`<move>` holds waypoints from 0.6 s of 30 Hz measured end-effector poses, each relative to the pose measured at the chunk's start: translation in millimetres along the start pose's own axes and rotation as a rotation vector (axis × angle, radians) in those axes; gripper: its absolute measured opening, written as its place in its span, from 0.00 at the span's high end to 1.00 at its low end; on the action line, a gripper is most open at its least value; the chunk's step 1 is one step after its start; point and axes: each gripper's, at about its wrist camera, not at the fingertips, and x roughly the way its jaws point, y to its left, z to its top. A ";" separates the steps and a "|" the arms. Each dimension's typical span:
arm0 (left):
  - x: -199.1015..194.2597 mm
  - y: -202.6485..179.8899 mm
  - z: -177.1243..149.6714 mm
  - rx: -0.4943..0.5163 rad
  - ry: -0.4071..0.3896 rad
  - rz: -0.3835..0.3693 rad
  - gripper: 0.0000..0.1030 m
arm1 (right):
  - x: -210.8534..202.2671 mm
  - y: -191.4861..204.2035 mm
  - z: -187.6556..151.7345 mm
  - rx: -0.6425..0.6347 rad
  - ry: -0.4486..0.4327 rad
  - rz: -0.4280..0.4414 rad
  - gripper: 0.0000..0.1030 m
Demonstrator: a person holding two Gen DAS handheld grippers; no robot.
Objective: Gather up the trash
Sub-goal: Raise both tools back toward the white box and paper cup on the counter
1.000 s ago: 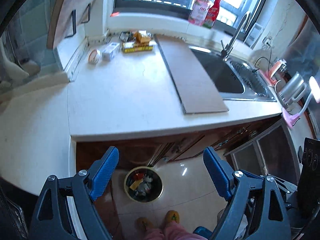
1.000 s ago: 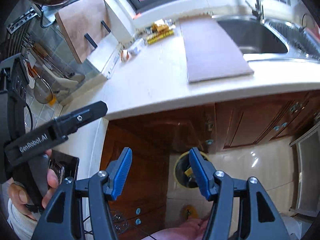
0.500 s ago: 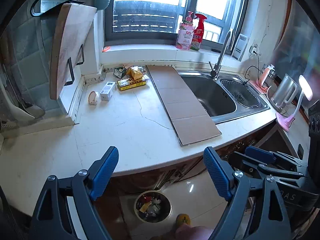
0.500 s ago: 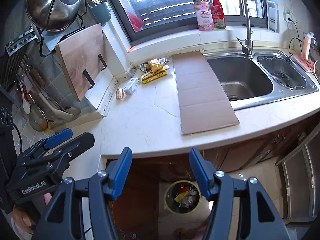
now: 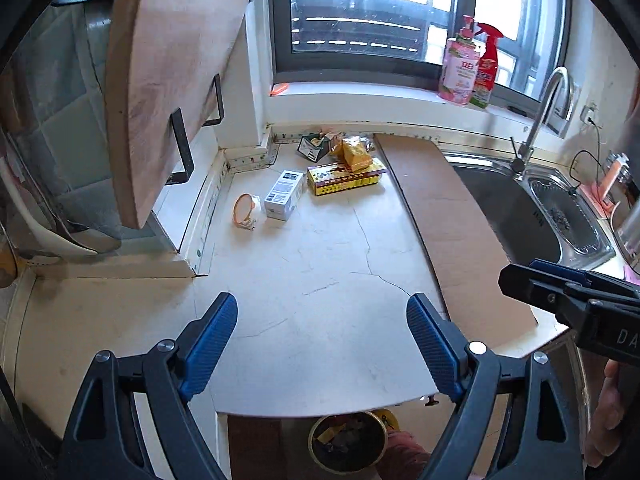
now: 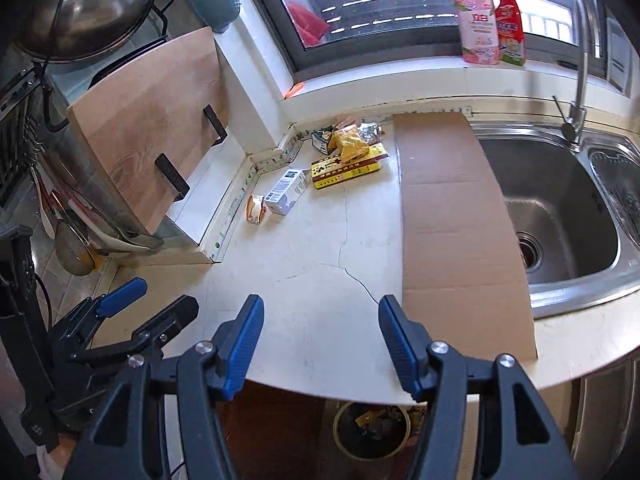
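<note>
Trash lies at the back of the pale countertop (image 5: 320, 280): a yellow box (image 5: 346, 175) (image 6: 346, 171), a crumpled yellow wrapper (image 5: 356, 152) (image 6: 350, 142), a small white box (image 5: 284, 196) (image 6: 287, 192), a round orange-rimmed piece (image 5: 245, 210) (image 6: 257, 209) and a dark carton (image 5: 314, 147). A long cardboard sheet (image 5: 452, 216) (image 6: 452, 216) lies beside the sink. My left gripper (image 5: 322, 340) and right gripper (image 6: 320, 340) both hang open and empty over the counter's front edge. On the floor below stands a round bin (image 5: 346, 446) (image 6: 372, 428) holding trash.
A steel sink (image 6: 560, 216) with a tall tap (image 5: 540, 116) is at right. A wooden cutting board (image 5: 160, 80) hangs at left over the counter. Two bottles (image 5: 472, 68) stand on the windowsill. A pot lid (image 6: 88, 4) hangs upper left.
Both grippers rose from in front of the cabinets and moved forward over the countertop. The bin dropped to the bottom edge of each view; the trash pile is nearer.
</note>
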 end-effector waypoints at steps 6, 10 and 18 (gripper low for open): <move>65.7 10.5 38.3 -0.075 0.001 0.111 0.22 | 55.3 -15.1 57.5 -0.062 0.082 0.063 0.42; 106.0 26.9 55.2 -0.188 -0.012 0.173 0.29 | 97.1 -25.2 89.2 -0.082 0.138 0.082 0.42; 167.1 51.1 62.4 -0.290 -0.038 0.339 0.47 | 186.8 -13.7 136.1 -0.102 0.240 0.129 0.42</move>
